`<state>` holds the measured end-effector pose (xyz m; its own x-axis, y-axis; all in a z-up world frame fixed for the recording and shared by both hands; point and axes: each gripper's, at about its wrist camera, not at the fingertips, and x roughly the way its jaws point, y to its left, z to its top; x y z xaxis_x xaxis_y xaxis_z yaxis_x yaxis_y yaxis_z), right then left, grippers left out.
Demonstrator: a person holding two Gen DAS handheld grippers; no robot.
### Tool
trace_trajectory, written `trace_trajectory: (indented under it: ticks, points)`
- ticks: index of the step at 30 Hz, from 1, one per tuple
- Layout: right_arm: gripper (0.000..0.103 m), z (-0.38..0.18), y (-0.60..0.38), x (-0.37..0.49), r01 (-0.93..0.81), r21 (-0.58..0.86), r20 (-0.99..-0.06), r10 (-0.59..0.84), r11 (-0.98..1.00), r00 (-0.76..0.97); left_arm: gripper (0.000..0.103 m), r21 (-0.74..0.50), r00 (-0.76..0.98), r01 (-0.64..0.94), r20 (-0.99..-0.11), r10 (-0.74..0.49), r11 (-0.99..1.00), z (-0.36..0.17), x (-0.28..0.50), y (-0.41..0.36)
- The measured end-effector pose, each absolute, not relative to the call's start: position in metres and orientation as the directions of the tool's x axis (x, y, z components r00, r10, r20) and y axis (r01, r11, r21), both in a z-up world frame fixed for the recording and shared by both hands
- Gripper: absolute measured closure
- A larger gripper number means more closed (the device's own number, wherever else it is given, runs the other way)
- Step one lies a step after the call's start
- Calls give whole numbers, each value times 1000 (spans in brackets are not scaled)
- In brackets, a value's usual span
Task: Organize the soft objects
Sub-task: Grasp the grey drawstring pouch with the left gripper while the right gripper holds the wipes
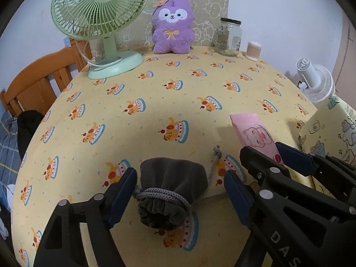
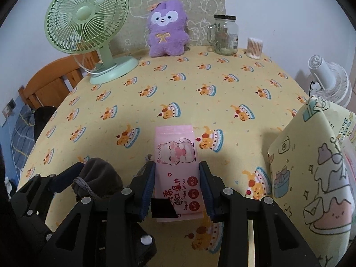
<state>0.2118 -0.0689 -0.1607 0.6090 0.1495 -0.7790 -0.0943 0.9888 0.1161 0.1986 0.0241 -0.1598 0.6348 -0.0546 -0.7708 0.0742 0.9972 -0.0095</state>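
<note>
A dark grey drawstring pouch (image 1: 171, 189) lies on the yellow tablecloth (image 1: 169, 93), between the fingers of my left gripper (image 1: 180, 173). The gripper is open: its left pad is at the pouch's cord and its right pad stands clear of the fabric. My right gripper (image 2: 176, 165) is shut on a pink pack of wet wipes (image 2: 175, 149), with both pads pressing on the pack's long sides. In the left wrist view the right gripper (image 1: 270, 153) and the pink pack (image 1: 255, 133) are just right of the pouch. In the right wrist view the pouch (image 2: 98, 175) is at lower left.
A purple plush toy (image 2: 165, 33) sits at the table's far edge, beside a green fan (image 2: 89, 22), a glass jar (image 2: 225, 35) and a tub of cotton swabs (image 2: 254, 47). A yellow cartoon-print box (image 2: 311, 166) stands at right. A white fan (image 2: 329, 80) and a wooden chair (image 1: 40, 82) flank the table.
</note>
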Motion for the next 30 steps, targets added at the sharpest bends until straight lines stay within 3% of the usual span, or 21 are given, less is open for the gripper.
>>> trace_trajectory:
  ticks: [3, 12, 30]
  points:
    - [61, -163, -68, 213, -94, 127, -786, 158, 987, 598, 39, 4, 620, 50, -784, -28, 999, -162, 201, 25]
    - [61, -163, -66, 210, -101, 135, -791, 168, 986, 588, 53, -4, 617, 58, -786, -39, 998, -162, 196, 28]
    - [61, -147, -54, 181, -132, 132, -779, 185, 982, 599, 60, -37, 631, 20, -775, -41, 999, -148, 164, 38]
